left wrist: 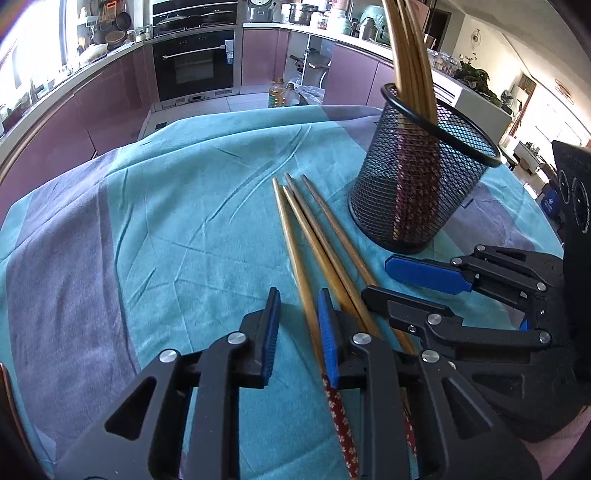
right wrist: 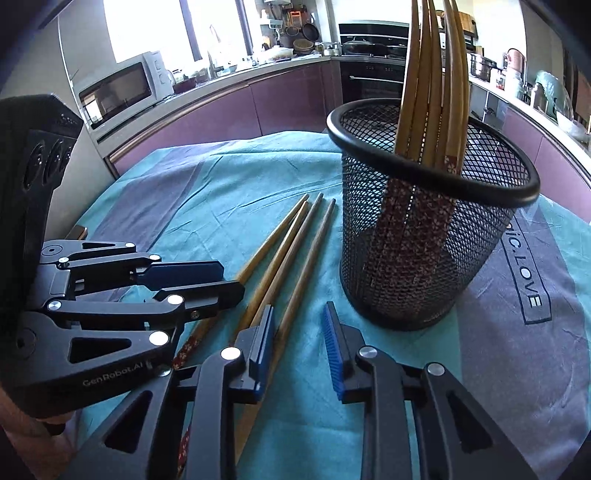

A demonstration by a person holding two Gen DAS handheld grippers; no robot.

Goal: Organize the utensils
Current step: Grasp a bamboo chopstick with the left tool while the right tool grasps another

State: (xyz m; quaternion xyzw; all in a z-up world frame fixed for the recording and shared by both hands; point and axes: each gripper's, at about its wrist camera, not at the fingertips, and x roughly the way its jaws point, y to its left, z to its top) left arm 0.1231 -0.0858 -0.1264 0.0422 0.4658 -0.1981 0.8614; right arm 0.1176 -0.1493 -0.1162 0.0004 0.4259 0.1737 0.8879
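A kitchen with mauve cabinets (left wrist: 92, 107) curving along two walls under a pale counter (right wrist: 258, 74). A black oven (left wrist: 194, 66) is built in at the corner, pots (left wrist: 114, 22) hanging above the counter to its left. A white microwave (right wrist: 122, 88) sits below a bright window (right wrist: 147, 26); daylight floods in. The floor (left wrist: 236, 103) is pale tile. The desk wears a teal and grey cloth (left wrist: 166, 221), creased, lettered "LOVE" (right wrist: 528, 280).
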